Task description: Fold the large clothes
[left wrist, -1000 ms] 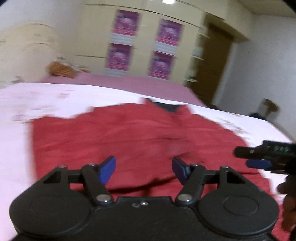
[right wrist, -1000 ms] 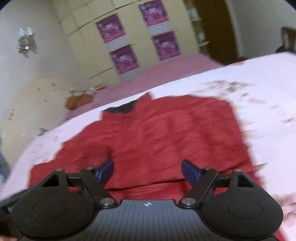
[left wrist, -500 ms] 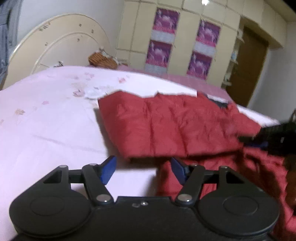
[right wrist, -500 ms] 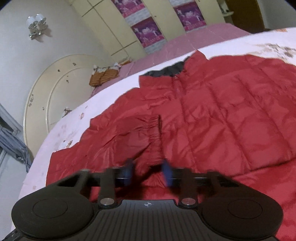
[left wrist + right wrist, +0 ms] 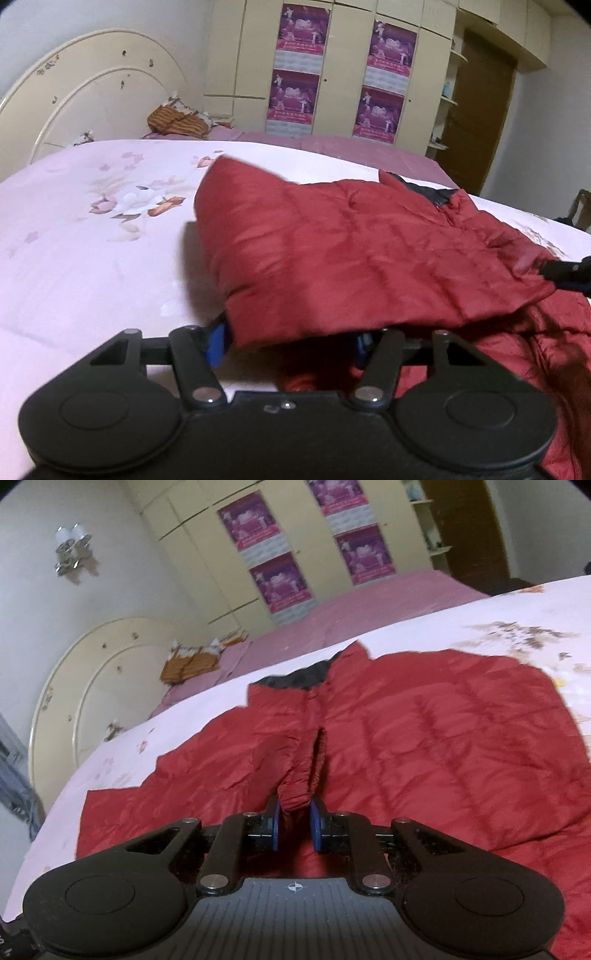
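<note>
A red quilted jacket (image 5: 443, 746) with a dark collar (image 5: 295, 679) lies spread on the bed. My right gripper (image 5: 295, 821) is shut on the elastic sleeve cuff (image 5: 299, 794), which it holds up over the jacket's front. In the left wrist view that gripper (image 5: 565, 275) shows at the right edge, holding the sleeve (image 5: 351, 251) stretched across the jacket. My left gripper (image 5: 290, 339) sits low at the sleeve's near edge. Red fabric drapes over its blue pads (image 5: 216, 341) and hides the tips. Its jaws are closing with the fabric edge between them, still wide apart.
The bed carries a pale pink floral quilt (image 5: 92, 229) with bare room to the jacket's left. A cream curved headboard (image 5: 92, 92), an orange-brown bundle (image 5: 177, 122), a wardrobe with purple posters (image 5: 295, 66) and a brown door (image 5: 476, 110) stand behind.
My right gripper shut on the sleeve cuff and drew the sleeve across the jacket. My left gripper swung left, then moved in low until the sleeve's edge covers its fingertips.
</note>
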A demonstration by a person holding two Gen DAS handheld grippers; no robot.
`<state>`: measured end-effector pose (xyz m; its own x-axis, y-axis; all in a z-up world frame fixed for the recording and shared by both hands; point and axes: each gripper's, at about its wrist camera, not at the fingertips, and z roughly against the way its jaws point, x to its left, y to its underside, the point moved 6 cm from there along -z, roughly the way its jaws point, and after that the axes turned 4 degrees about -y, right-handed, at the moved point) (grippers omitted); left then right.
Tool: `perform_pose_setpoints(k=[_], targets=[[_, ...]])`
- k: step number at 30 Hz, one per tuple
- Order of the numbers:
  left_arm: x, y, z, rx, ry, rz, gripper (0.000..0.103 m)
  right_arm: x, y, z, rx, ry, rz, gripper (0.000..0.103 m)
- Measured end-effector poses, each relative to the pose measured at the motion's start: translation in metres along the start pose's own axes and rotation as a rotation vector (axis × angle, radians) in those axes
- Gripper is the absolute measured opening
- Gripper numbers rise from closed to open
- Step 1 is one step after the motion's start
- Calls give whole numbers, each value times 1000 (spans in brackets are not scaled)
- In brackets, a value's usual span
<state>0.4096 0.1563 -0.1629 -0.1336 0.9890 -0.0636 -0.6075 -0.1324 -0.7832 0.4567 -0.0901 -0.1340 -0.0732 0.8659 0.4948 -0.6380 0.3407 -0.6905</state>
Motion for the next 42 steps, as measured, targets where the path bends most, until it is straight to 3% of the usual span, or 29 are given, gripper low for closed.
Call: perform_pose_setpoints(k=[16, 20, 24, 27, 30, 32, 37, 42], targets=[[-6, -3, -10, 15, 14, -60, 52, -70, -24, 41, -94, 151, -80, 16], [-1, -5, 2, -19, -12, -86, 47, -65, -23, 39, -71, 142, -42, 16], [21, -7, 1, -30, -54, -33, 47, -45, -14, 36, -39, 94, 35, 16], [14, -8, -4, 0, -20, -45, 45, -42, -1, 27, 1, 97, 38, 16], [6, -6, -9, 11, -94, -106, 46, -48, 2, 27, -27, 115, 7, 16], [17, -2, -10, 15, -84, -36, 47, -54, -1, 29, -45, 143, 2, 16], [17, 0, -10, 19, -77, -39, 46, -64, 9, 20, 8, 176, 33, 16], [15, -2, -7, -1, -66, -68, 46, -57, 0, 33, -73, 154, 54, 16]])
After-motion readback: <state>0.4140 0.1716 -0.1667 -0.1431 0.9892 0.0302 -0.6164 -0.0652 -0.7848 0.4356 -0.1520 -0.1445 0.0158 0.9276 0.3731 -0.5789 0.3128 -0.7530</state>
